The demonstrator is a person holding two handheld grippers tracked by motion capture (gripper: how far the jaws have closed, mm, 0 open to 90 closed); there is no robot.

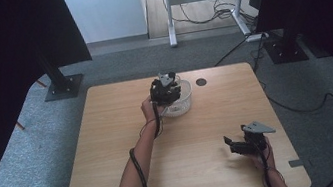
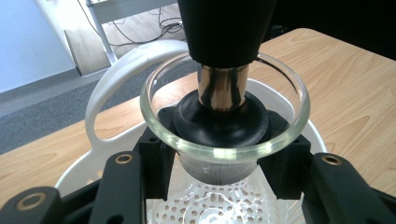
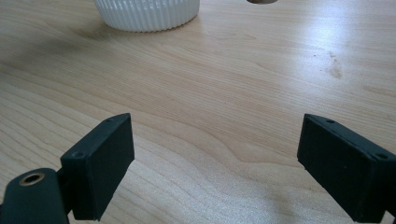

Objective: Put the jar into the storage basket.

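Glass funnel (image 2: 224,140), one clear piece with a black stopper and metal tube inside, sits clenched between the left tongs (image 2: 224,182) directly above one white perforated basket (image 2: 116,88) at the desk's (image 1: 112,147) far middle. Its white handle arches just behind the funnel. Right tongs (image 3: 215,158) hover released over bare wood near the front right, well apart. One dark round hole (image 1: 201,82) lies beside the basket.
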